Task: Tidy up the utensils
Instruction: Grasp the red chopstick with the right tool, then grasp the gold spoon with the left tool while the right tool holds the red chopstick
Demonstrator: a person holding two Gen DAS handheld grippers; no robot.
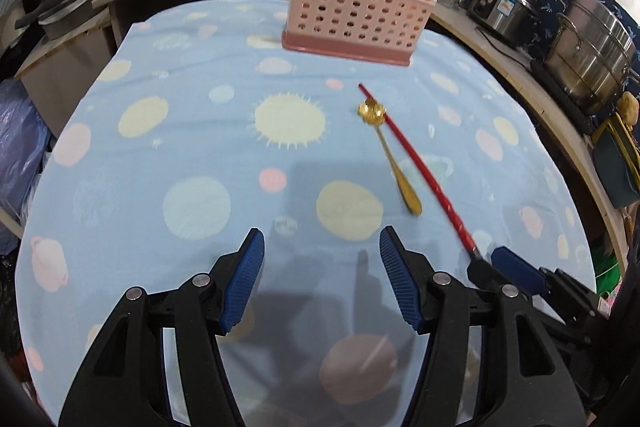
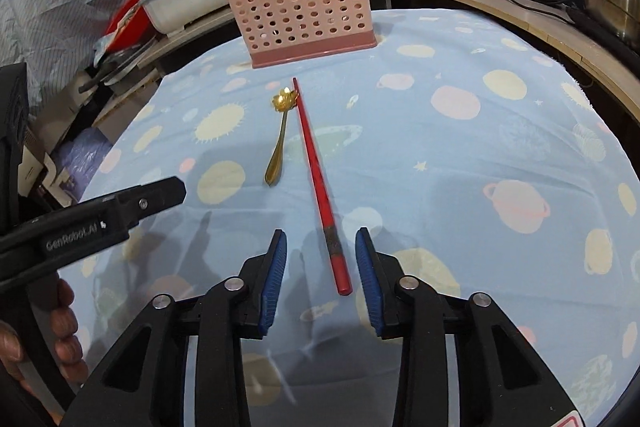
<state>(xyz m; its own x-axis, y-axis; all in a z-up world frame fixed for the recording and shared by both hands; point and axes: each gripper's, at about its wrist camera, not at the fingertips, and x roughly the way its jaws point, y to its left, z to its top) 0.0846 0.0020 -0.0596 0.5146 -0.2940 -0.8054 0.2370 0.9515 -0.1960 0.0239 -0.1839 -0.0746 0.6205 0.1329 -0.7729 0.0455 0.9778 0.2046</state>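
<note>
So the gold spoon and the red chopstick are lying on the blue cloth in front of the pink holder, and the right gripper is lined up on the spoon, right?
Not quite: the right gripper is lined up on the red chopstick, whose thick end lies between its open jaws in the right wrist view. The gold spoon lies beside it on the blue cloth, before the pink holder.

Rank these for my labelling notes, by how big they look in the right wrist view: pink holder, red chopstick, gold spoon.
1. pink holder, by far the most area.
2. red chopstick, the longest but thin; its near end lies closer to the camera, which exaggerates it.
3. gold spoon, shortest and slim.
</note>
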